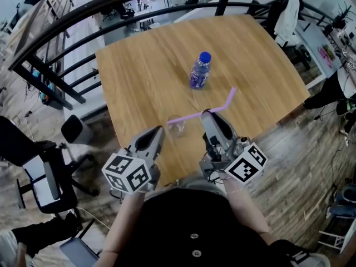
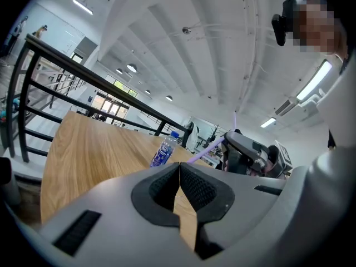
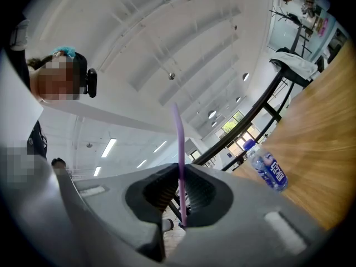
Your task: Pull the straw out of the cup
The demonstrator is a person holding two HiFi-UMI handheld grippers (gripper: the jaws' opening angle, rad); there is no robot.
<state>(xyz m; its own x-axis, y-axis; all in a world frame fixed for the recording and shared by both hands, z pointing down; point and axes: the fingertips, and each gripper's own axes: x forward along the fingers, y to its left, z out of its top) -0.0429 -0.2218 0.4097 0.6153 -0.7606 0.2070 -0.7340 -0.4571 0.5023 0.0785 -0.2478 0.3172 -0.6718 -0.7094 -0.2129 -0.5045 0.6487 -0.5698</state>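
A purple bendy straw (image 1: 192, 115) lies nearly level above the wooden table (image 1: 144, 65), and my right gripper (image 1: 207, 113) is shut on its middle. Its lower left end hangs at the rim of a small clear cup (image 1: 177, 127); I cannot tell whether the tip is still inside. In the right gripper view the straw (image 3: 178, 143) rises straight up from between the pads of the right gripper (image 3: 181, 191). My left gripper (image 1: 159, 129) sits just left of the cup, shut with nothing in it. The left gripper view shows the left gripper (image 2: 179, 177) with jaws touching, and the straw (image 2: 201, 149) beyond them.
A blue-capped water bottle (image 1: 200, 71) stands upright mid-table, beyond the straw; it also shows in the left gripper view (image 2: 164, 150) and the right gripper view (image 3: 268, 170). A black railing (image 1: 67, 21) curves round the table's far and left sides. An office chair (image 1: 39, 171) stands on the floor at left.
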